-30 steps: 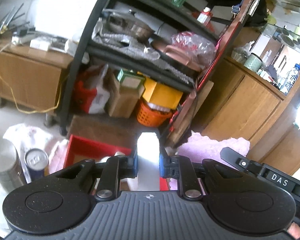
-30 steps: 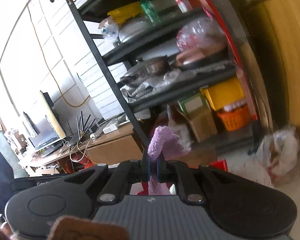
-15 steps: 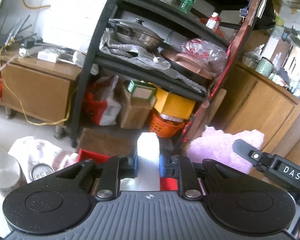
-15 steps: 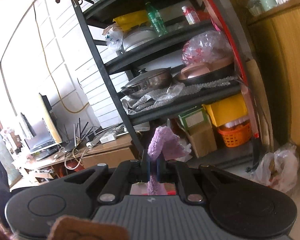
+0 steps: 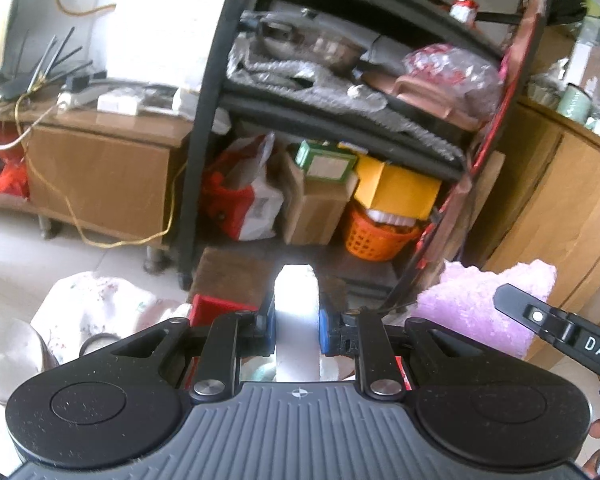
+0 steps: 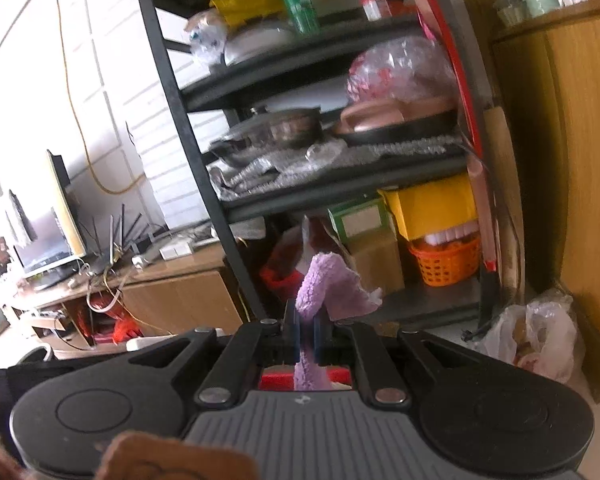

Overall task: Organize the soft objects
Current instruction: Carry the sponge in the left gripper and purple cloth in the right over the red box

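In the left wrist view my left gripper [image 5: 296, 322] is shut on a white piece [image 5: 296, 300] washed out by glare, which stands up between the blue pads [image 5: 269, 322]. To its right hangs a fluffy purple cloth [image 5: 476, 312], with the other gripper's black arm [image 5: 560, 328] in front of it. The right wrist view shows my right gripper [image 6: 306, 332] shut on that purple cloth [image 6: 332, 288], which sticks up past the fingertips and flops right. A red bin [image 5: 216, 308] lies under both grippers, its edge [image 6: 276, 380] just showing below the right one.
A black shelf rack [image 5: 204, 128] with pots, boxes and an orange basket [image 5: 376, 236] stands ahead. A wooden cabinet [image 5: 560, 208] is at the right, a low wooden unit [image 5: 100, 176] at the left. On the floor are a white floral bag [image 5: 96, 304], a metal can [image 5: 8, 352] and a plastic bag [image 6: 532, 340].
Both hands have shifted a little, so the shelf has slid across both views. Less of the red bin shows in the left view. Each gripper keeps its hold.
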